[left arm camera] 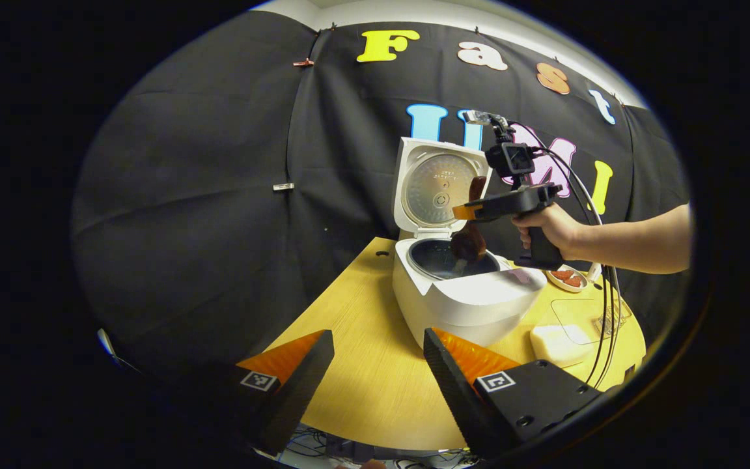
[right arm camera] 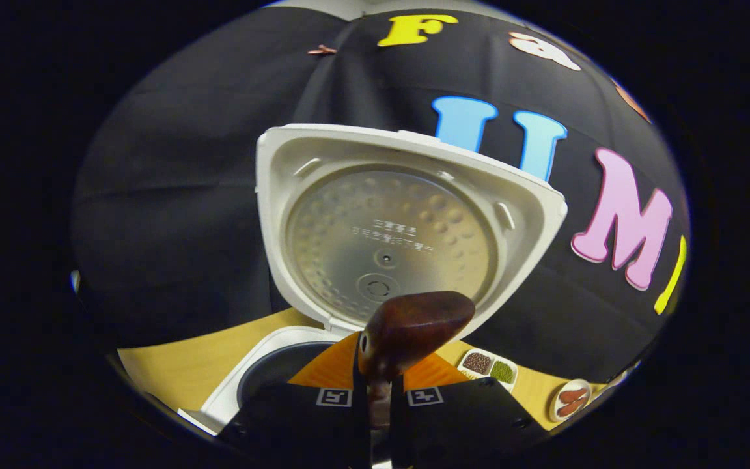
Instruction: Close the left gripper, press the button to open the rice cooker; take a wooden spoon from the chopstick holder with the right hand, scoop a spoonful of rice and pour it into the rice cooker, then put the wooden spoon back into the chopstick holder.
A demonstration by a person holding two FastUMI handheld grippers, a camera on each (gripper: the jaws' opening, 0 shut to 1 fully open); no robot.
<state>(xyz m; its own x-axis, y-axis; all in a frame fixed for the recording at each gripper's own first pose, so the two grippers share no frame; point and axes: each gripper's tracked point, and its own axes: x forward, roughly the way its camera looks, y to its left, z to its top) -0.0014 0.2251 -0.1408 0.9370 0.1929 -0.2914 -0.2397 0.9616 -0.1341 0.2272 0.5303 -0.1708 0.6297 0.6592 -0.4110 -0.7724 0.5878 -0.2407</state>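
Small embossed lines of characters sit on the metal inner plate of the rice cooker lid (right arm camera: 391, 238), too fine to read, and square coded marker tags ride on each gripper's fingers, nothing else legible.

One cooker (left arm camera: 459, 286) with one lid (left arm camera: 437, 185) up, at 12 o'clock on one bench (left arm camera: 355, 365). One spoon (left arm camera: 471, 238) over it. Two tools (left arm camera: 378, 365) (left arm camera: 463, 212). One hand (left arm camera: 547, 228). At 3 o'clock, one dish (left arm camera: 568, 278), one white block (left arm camera: 560, 343).
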